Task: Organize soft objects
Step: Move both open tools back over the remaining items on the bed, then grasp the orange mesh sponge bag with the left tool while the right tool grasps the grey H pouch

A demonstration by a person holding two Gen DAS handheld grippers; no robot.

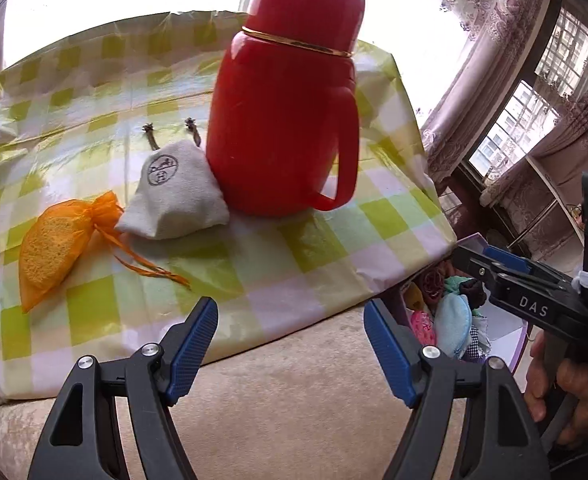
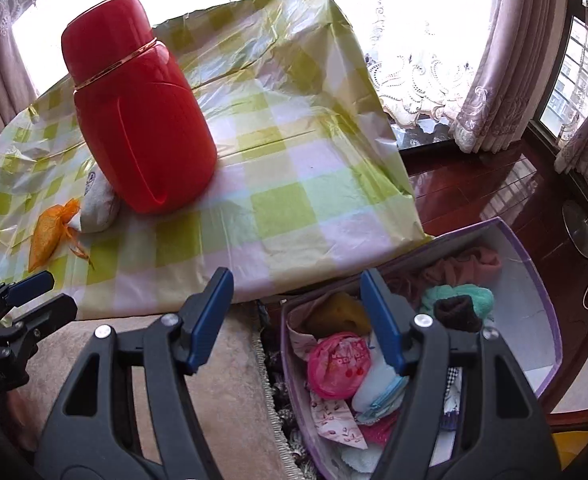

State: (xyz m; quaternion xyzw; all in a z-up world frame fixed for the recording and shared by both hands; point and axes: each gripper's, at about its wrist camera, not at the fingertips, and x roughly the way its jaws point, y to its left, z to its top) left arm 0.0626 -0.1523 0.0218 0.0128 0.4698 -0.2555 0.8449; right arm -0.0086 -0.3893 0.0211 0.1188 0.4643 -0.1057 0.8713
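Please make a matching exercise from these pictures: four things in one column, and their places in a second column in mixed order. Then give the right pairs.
Things:
1. red flask
2. orange pouch
3. pink bag
4. white pouch

Places:
A. inside the purple box
B. upright on the checked cloth, handle visible
C. on the cloth, against the flask's base
D. on the cloth, farthest from the box

Pairs: 1-B, 2-D, 3-A, 4-C
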